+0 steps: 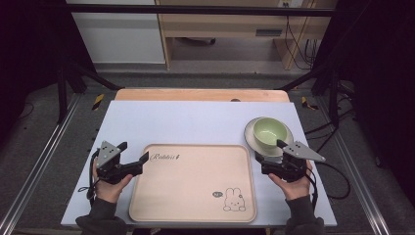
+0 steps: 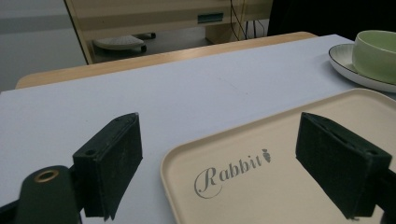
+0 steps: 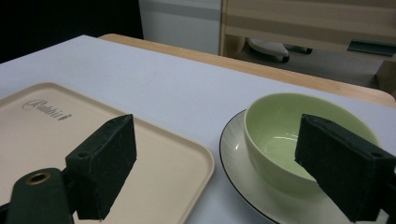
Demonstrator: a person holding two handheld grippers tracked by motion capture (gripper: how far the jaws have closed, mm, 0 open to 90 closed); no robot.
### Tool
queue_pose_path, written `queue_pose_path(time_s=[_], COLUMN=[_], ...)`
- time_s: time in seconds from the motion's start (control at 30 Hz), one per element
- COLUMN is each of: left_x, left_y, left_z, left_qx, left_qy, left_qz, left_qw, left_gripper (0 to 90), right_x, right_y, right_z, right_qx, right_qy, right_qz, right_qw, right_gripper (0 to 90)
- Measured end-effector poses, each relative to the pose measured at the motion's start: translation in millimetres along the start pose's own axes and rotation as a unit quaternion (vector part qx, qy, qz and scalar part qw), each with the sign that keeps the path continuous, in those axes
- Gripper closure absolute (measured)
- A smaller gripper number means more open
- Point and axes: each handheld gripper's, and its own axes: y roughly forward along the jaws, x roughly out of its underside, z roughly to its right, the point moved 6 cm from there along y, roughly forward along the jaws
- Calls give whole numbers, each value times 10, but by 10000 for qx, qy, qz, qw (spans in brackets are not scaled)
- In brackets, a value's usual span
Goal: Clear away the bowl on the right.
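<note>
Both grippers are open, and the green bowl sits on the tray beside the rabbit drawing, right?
Not quite. Both grippers are open, but the green bowl sits on a white plate off the tray, as the high view shows.

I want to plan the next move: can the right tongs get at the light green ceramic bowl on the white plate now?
Probably yes. The right tongs are open, just in front of the light green ceramic bowl on its white plate, and nothing lies between them.
</note>
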Motion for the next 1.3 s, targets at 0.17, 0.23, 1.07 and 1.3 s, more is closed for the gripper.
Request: queue_pose_path(time_s=[0.17,0.23,1.07,1.3], left_x=[3,5,12,8], left_y=[9,16,28,23], left_z=[-2,9,15,13], left_qx=[0,14,31,20], left_qy=[-14,-10,44,46], left_qz=[-7,-12,-55,-46], left_qw=[10000,10000,10000,10000], left_gripper=[142,142,134,134], right_x=[10,8,39,86], right_y=[-29,-34,40,75], right_z=[85,108,242,308], right_qx=[139,140,364,522], right_qy=[51,61,181,193], right_qz=[-30,-40,-300,-458], right_qw=[9999,9999,9987,9974], right_gripper=[123,118,114,115])
